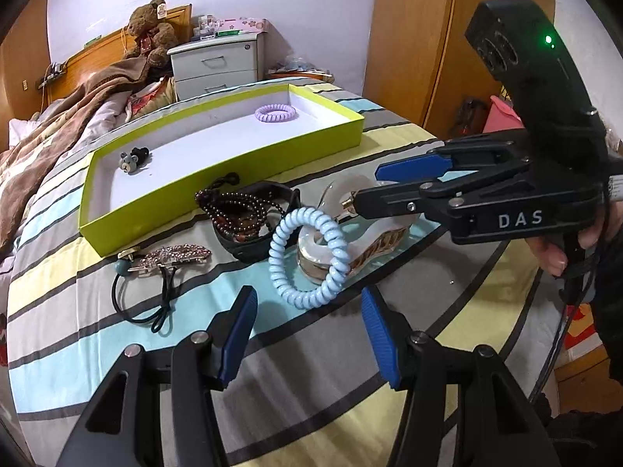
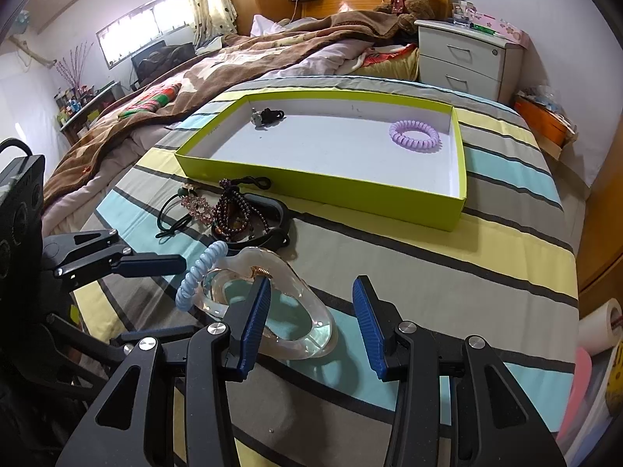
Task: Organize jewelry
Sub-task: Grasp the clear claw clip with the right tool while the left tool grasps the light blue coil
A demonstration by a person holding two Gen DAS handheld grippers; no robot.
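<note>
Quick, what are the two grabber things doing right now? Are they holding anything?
Left gripper: open, holding nothing, above the striped bedcover.
Right gripper: open, holding nothing, its fingers near the clear hair claw.

My left wrist camera sits just behind my left gripper [image 1: 307, 334], looking forward and steeply down along its two fingers, close above the striped bedspread [image 1: 117, 350]. It faces the green tray [image 1: 218, 179] and, beyond it, the headboard and teddy bear [image 1: 150, 31]. My right gripper [image 1: 366, 185] enters this view from the right. My right wrist camera looks the same way along its own fingers, tilted down and equally near. Both views share the tray, the light blue coil hair tie [image 1: 307, 257], the clear hair claw [image 2: 272, 311] and the nightstand [image 2: 467, 58].
</note>
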